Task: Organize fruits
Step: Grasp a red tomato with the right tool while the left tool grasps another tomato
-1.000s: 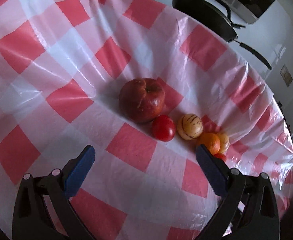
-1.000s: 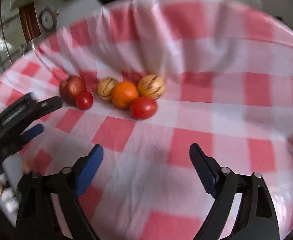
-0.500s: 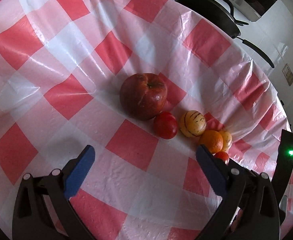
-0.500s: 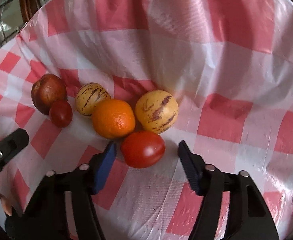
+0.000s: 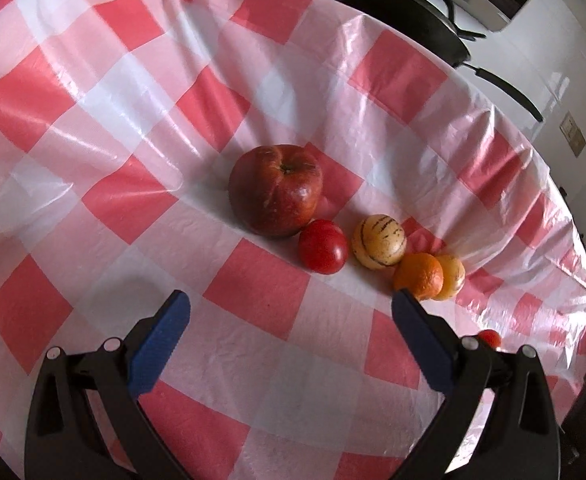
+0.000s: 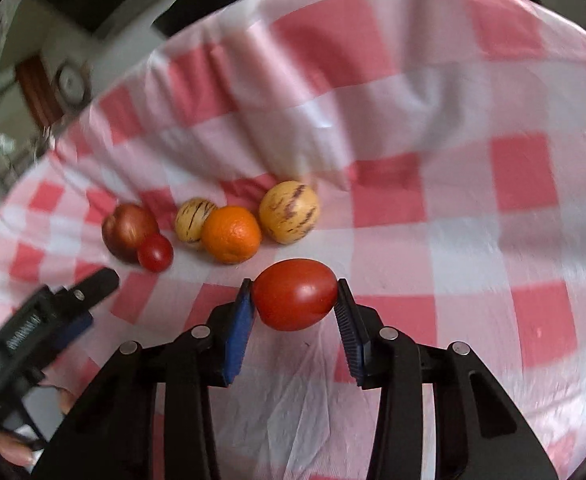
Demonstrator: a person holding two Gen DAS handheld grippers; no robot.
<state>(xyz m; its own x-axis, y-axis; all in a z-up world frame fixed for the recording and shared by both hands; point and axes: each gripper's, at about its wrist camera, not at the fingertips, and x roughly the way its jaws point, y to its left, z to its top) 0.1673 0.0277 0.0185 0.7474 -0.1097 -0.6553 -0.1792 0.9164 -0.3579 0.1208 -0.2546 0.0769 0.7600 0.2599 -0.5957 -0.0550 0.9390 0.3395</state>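
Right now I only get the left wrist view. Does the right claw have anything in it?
Observer: Yes. The right claw has just been closing and is shut on the large tomato.
Operator: How do the pads sit on it?
Observer: The pads press one on each narrow end.
Operator: That striped fruit behind the orange, is it whole?
Observer: The striped fruit beside the orange is round, whole and purple-streaked.

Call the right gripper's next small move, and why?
Probably a short lift. The right gripper has just closed its jaws, pads pressing both sides of the larger tomato, which sits apart from the orange. Raising it should clear the tablecloth before carrying.
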